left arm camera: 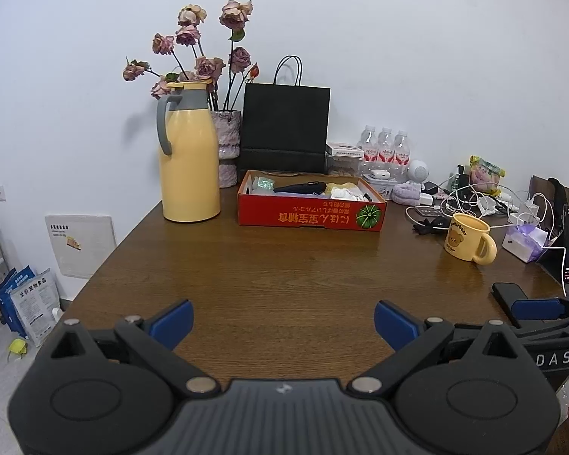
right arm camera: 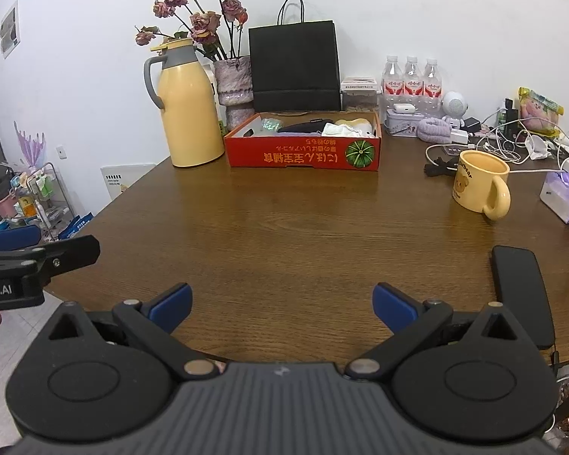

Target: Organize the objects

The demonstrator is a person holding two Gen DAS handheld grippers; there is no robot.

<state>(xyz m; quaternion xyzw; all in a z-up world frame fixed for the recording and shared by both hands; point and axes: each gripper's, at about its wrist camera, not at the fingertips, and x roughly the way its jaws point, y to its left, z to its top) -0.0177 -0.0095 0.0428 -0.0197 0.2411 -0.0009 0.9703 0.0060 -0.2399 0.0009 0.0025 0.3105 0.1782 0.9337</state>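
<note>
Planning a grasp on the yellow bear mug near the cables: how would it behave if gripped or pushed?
The yellow mug looks rigid and glossy, so the pads may slip on its wall. It stands upright, wide for its height, so a low push probably slides it rather than tipping it. Its handle sticks out to one side, so an off-centre push may spin it.

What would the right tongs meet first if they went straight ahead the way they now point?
Bare wooden table lies directly ahead of the open right tongs. The first object in that line looks to be the red cardboard box, roughly centred between the fingers, though depth is hard to judge through the fisheye.
</note>
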